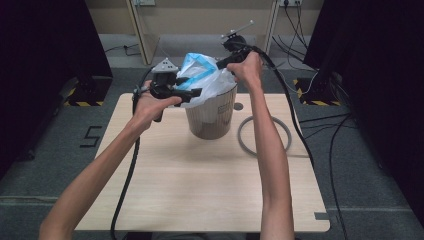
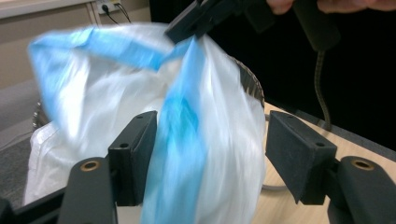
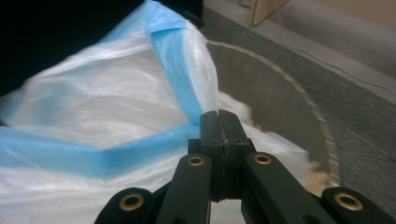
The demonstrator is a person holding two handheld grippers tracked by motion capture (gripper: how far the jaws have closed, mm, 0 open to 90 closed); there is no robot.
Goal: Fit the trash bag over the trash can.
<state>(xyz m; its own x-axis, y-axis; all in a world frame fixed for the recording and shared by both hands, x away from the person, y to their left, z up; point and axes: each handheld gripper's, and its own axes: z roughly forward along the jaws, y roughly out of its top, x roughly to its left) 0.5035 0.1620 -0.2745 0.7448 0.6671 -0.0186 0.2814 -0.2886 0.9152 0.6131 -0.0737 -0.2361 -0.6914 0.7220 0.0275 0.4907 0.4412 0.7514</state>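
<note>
Bag (image 3: 116,102) rim pinched in right gripper (image 3: 219,122); left gripper (image 2: 210,154) straddles it.

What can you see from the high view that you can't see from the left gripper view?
The high view alone takes in the person's forearms, the grey ring lying on the table, and the whole bin. The left gripper view alone gives a close look at the left hand-held gripper, jaws open around a blue band of the bag. Both views show the white bag and the right hand-held gripper pinching its blue edge.
</note>
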